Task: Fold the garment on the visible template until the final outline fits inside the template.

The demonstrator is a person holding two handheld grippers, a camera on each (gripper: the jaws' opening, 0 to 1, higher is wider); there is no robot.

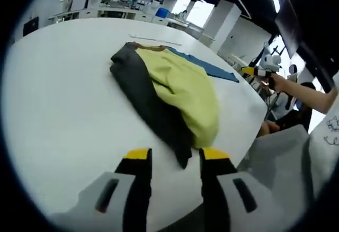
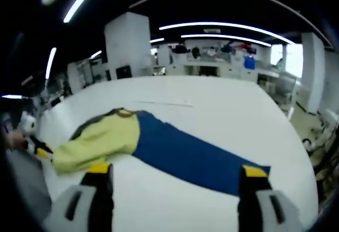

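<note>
Both tongs gape empty; the rumpled yellow-and-grey cloth garment (image 1: pixel 169 91) overhangs the blue rectangular template (image 2: pixel 196 155) — next, grip a hem

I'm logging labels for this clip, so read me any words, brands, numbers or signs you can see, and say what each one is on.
No text can be read in either view.
The yellow and grey garment shows no label or print.
The blue template is plain.
A black line print on the person's white sleeve is too small to read.
Background shelves are too blurred to read.
</note>
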